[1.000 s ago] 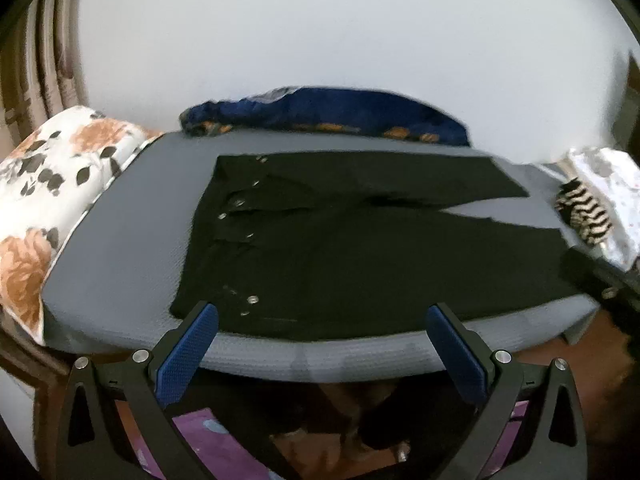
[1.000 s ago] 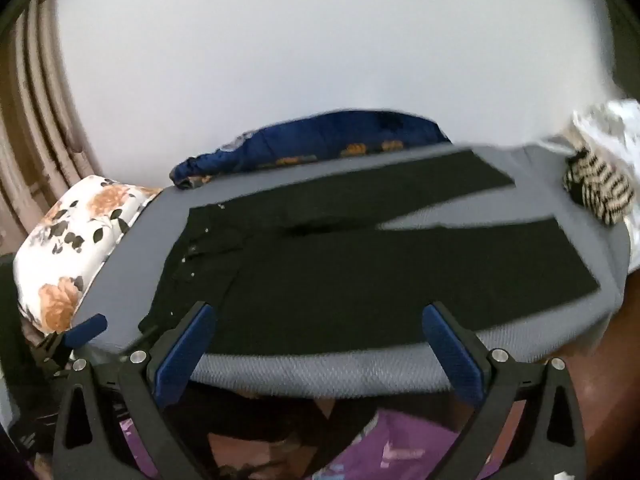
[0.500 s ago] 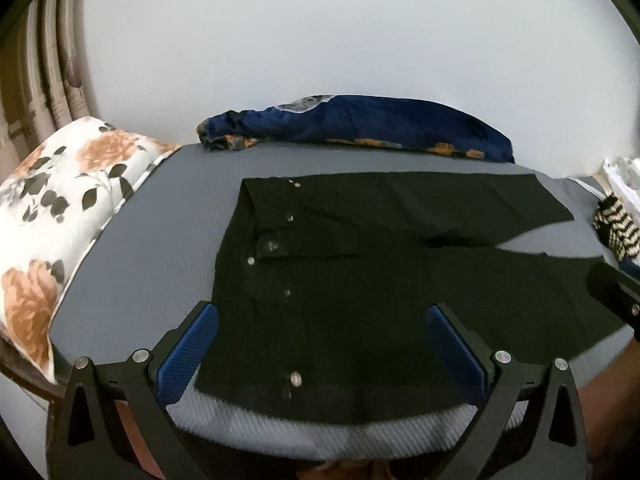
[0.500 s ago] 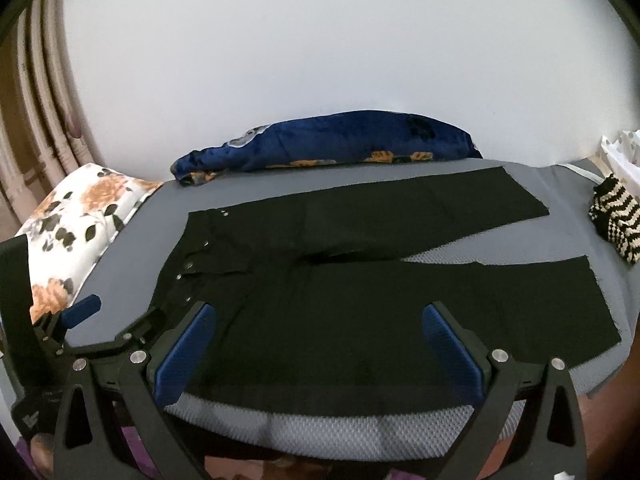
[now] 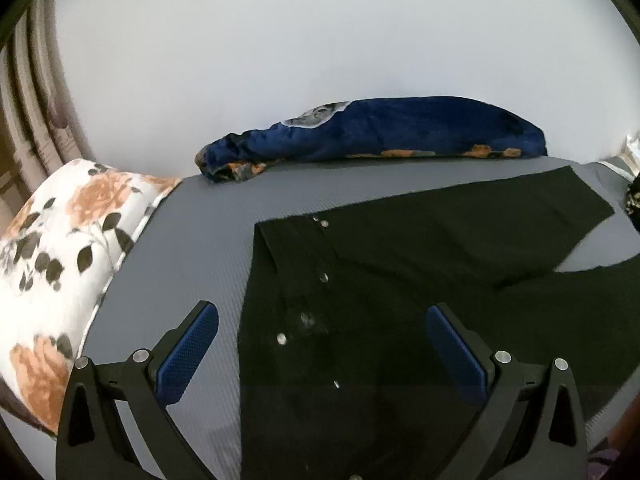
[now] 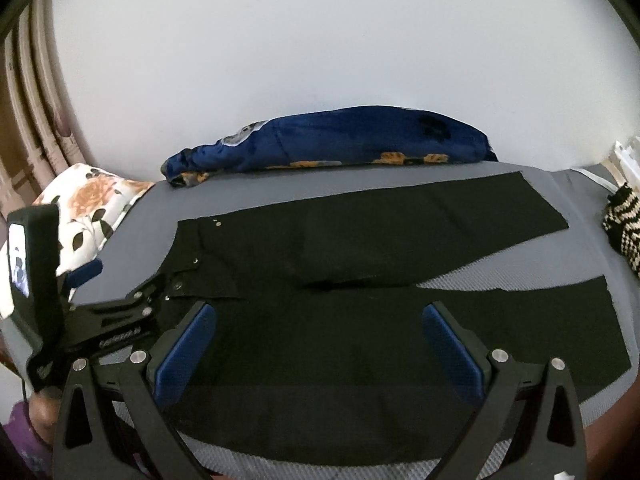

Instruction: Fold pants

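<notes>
Black pants point(image 6: 360, 280) lie flat on a grey bed point(image 6: 560, 200), waistband to the left and the two legs spread apart to the right. In the left wrist view the waistband with its silver snaps point(image 5: 324, 278) lies between my fingers. My left gripper point(image 5: 322, 328) is open and empty, low over the waist end; it also shows at the left of the right wrist view point(image 6: 120, 312). My right gripper point(image 6: 320, 328) is open and empty over the near leg.
A rolled dark blue blanket point(image 6: 340, 144) lies along the far edge by the white wall. A floral pillow point(image 5: 60, 248) sits at the left end. A black-and-cream striped knit item point(image 6: 624, 224) lies at the right end.
Both grippers have moved forward from the bed's near edge to over the pants. The left one has shifted toward the waistband. Both stay open.
</notes>
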Demonstrator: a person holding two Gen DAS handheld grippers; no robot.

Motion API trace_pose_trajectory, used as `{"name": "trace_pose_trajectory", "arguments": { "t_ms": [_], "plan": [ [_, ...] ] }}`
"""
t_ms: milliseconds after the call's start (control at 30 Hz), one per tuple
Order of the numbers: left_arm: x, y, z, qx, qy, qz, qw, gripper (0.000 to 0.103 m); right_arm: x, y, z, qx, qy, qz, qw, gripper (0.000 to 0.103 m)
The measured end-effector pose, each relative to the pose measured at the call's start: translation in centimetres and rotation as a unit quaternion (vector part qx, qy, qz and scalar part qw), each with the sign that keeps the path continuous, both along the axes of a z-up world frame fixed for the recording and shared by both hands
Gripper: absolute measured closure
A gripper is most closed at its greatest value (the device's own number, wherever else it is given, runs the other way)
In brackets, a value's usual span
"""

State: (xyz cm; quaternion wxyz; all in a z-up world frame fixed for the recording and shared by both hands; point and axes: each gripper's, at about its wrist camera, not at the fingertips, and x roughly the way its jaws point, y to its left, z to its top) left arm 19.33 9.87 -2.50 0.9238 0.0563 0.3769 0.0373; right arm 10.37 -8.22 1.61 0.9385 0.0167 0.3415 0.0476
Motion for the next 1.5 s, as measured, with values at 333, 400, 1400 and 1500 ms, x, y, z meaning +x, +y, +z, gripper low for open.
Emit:
{"name": "trace_pose_trajectory", "arguments": {
  "t_ms": [333,400,1400,1500],
  "plan": [
    [7.0,4.0,-1.7,0.001,0.022,-0.024,0.9995,0.0,3.2,0.4,-1.9,0.003,0.03,-0.001,1.0,0.0],
    [8.9,5.6,-2.3,0.007,0.028,-0.026,0.9992,0.0,3.8,0.4,-2.2,0.003,0.036,-0.003,0.999,0.0],
    [22.3,17.9,-13.0,-0.329,0.171,-0.11,0.9221,0.072,7.3,-0.5,-7.0,-0.008,0.109,-0.029,0.994,0.0],
    [21.2,18.2,-12.6,-0.332,0.167,-0.107,0.9221,0.087,7.5,-0.6,-7.2,-0.009,0.112,-0.033,0.993,0.0]
  ]
}}
